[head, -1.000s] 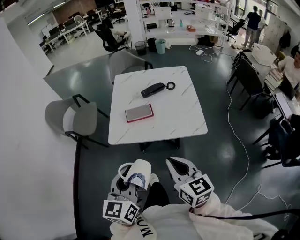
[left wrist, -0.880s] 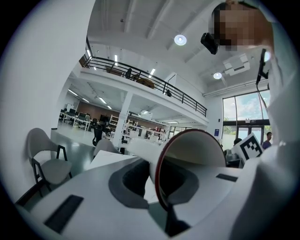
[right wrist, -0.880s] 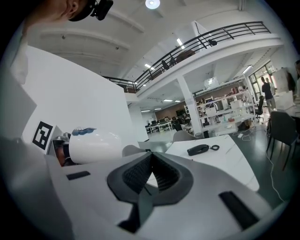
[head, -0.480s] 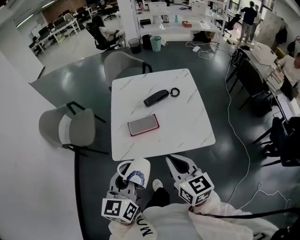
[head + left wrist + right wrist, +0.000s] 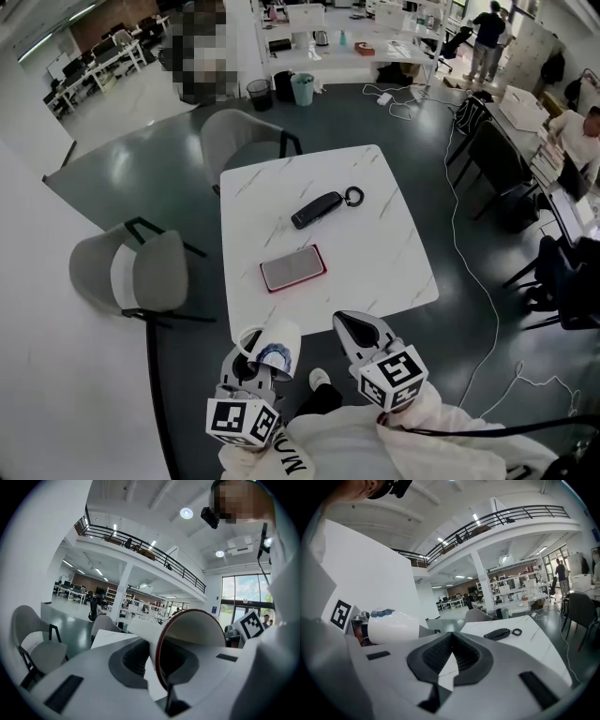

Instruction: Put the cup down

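A white cup [image 5: 279,336] with a blue pattern lies on its side in my left gripper [image 5: 259,354], which is shut on it. In the left gripper view the cup's open mouth [image 5: 190,639] sits between the jaws, with its dark rim toward the camera. My right gripper [image 5: 350,325] is beside it, shut and empty, and its jaw tips meet [image 5: 451,637]. Both hang just short of the near edge of the white marble table [image 5: 375,272]. The right gripper view shows the cup [image 5: 393,626] to the left.
A red-cased phone [image 5: 293,269] and a black key fob with a ring [image 5: 319,208] lie on the table. Grey chairs stand to the left [image 5: 141,277] and behind [image 5: 246,139]. A white cable [image 5: 483,281] runs across the floor on the right, beside desks.
The table has drawn closer to both grippers in the head view. The cup stays gripped in the left gripper and the right gripper stays shut.
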